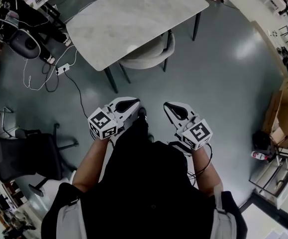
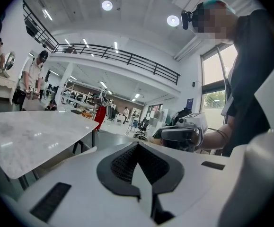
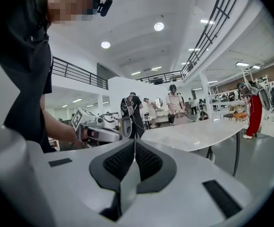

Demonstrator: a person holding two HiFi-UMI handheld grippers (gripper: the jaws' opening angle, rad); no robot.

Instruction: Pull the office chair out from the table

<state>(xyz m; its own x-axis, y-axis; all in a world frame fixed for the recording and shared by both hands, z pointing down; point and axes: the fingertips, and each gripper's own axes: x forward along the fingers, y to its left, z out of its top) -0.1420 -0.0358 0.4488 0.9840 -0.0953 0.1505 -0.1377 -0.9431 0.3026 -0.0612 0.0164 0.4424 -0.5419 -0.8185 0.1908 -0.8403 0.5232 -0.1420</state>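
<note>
A pale grey chair (image 1: 151, 54) is tucked under the near edge of a white marble table (image 1: 134, 19), with only its curved back showing. In the head view my left gripper (image 1: 134, 102) and right gripper (image 1: 169, 106) are held side by side over the grey floor, well short of the chair and touching nothing. Both are shut and empty. The left gripper view shows its jaws (image 2: 137, 145) closed, the table (image 2: 32, 136) to its left and the right gripper (image 2: 181, 134) beyond. The right gripper view shows its jaws (image 3: 134, 143) closed, with the table (image 3: 193, 134) ahead.
A black office chair (image 1: 19, 158) stands at the left. A power strip with cables (image 1: 61, 68) lies on the floor left of the table, near a seated person (image 1: 24, 14). Boxes and shelving (image 1: 275, 123) line the right side. Several people (image 3: 177, 100) stand beyond the table.
</note>
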